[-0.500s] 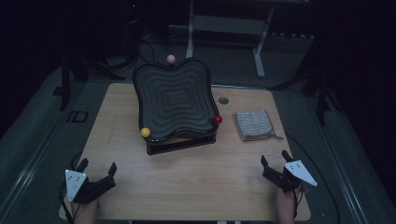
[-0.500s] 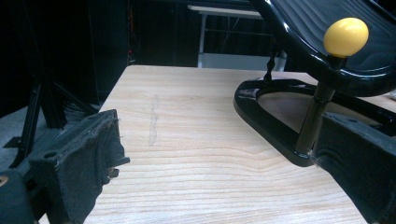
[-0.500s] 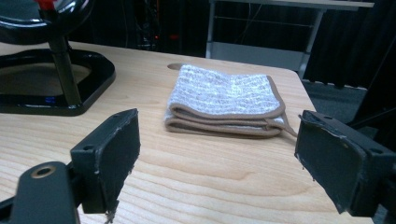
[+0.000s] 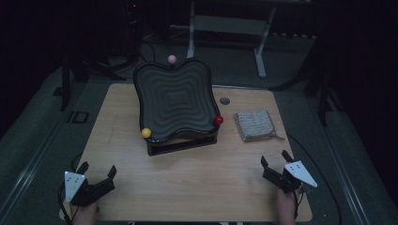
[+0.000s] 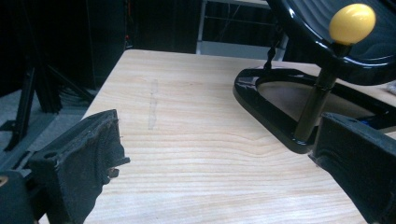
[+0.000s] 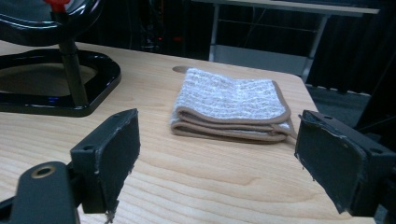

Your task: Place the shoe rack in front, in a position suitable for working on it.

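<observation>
left gripper (image 4: 97, 180): jaws released, at 7 o'clock | right gripper (image 4: 274, 165): jaws released, facing folded cloth (image 6: 232, 104) | risk: pinching only the top fold, cloth could unfold

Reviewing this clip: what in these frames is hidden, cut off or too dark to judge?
- Black wavy tray: the left gripper view cuts it off at the top edge; its underside is hidden in the high view.
- Red knob: clipped by the top edge of the right gripper view.
- Folded cloth: its inner layers are hidden by the fold.
- Floor around the table: too dark in the high view.
</observation>
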